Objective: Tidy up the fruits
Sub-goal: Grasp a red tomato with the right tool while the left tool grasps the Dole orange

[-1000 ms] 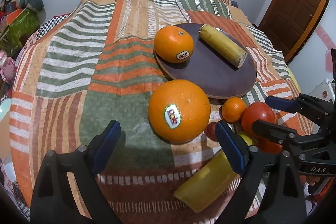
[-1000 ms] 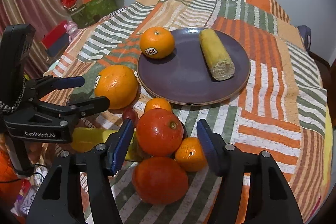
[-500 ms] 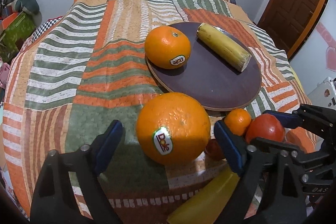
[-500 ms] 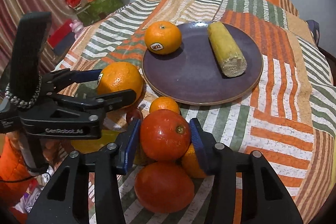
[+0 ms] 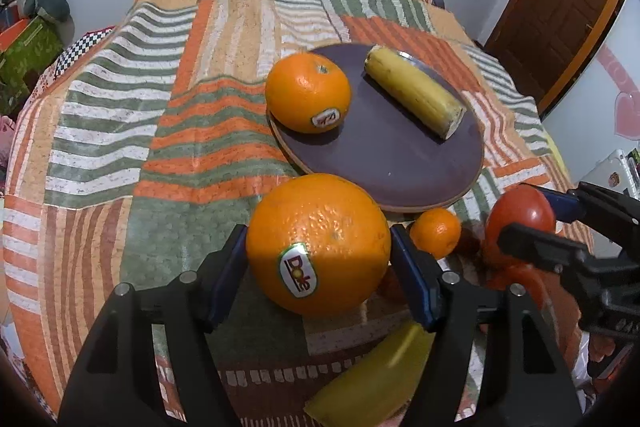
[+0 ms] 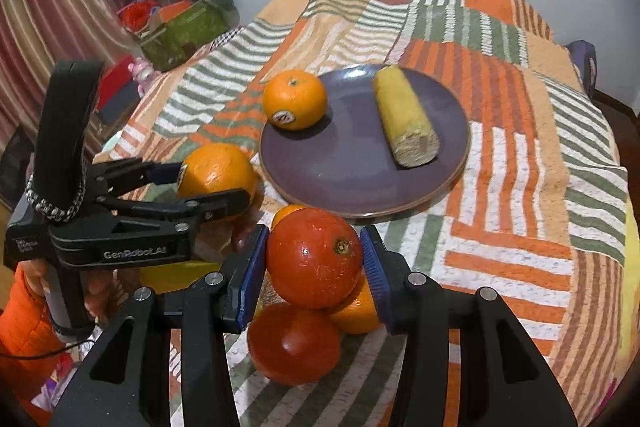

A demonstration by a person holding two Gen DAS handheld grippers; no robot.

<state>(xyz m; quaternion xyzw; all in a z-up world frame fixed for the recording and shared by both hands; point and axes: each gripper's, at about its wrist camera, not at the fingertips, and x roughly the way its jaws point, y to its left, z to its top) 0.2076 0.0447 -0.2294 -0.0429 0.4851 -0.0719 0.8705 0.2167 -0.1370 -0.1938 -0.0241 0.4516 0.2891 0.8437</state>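
My left gripper [image 5: 318, 261] is shut on a large Dole orange [image 5: 318, 243], its pads against both sides; it also shows in the right wrist view [image 6: 218, 173]. My right gripper [image 6: 314, 269] is shut on a red-orange fruit [image 6: 314, 263], seen too in the left wrist view [image 5: 520, 217]. A dark purple plate [image 5: 384, 155] holds a smaller stickered orange [image 5: 307, 92] and a cut banana piece [image 5: 414, 91]. A small mandarin [image 5: 435, 233] lies just off the plate's near rim.
Another red fruit [image 6: 294, 341] and an orange mandarin [image 6: 356, 311] lie under my right gripper. A yellow banana piece [image 5: 374, 375] lies near the table's front edge. The patchwork cloth [image 5: 160, 107] covers the round table. Clutter sits on the floor at left.
Both grippers moved forward and closed: the left onto the large orange, the right onto the red-orange fruit. A second ago both stood open around them.
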